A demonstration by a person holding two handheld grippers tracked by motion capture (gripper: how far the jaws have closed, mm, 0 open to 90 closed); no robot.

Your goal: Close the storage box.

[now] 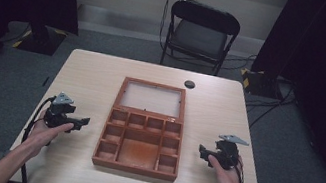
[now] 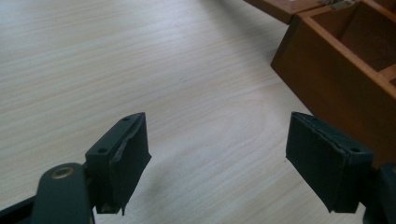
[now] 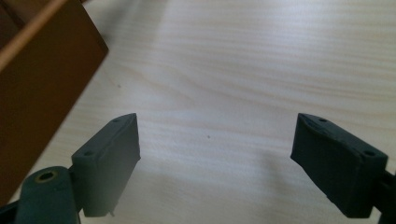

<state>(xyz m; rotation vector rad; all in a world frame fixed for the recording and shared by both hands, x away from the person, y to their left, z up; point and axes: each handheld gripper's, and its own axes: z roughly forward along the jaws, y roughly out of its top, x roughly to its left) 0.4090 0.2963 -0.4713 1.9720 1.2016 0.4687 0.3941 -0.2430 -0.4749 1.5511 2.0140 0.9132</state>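
The right gripper (image 3: pixel 217 161) holds its 2 black jaws wide apart above the pale wooden table (image 3: pixel 261 70), a brown wooden box (image 3: pixel 37 88) at upper left.

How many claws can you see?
2: the left claw is held left of the wooden box, the right claw right of it. Both are open.

Wooden box (image 1: pixel 140 138) lay open at the middle of the table (image 1: pixel 93 74), reddish-brown, flat on its base. Lid (image 1: pixel 152 98) was folded back flat on the far side, its pale panel framed in the same wood. Interior was split into small square compartments along the far and side edges around one large central compartment. All looked empty.
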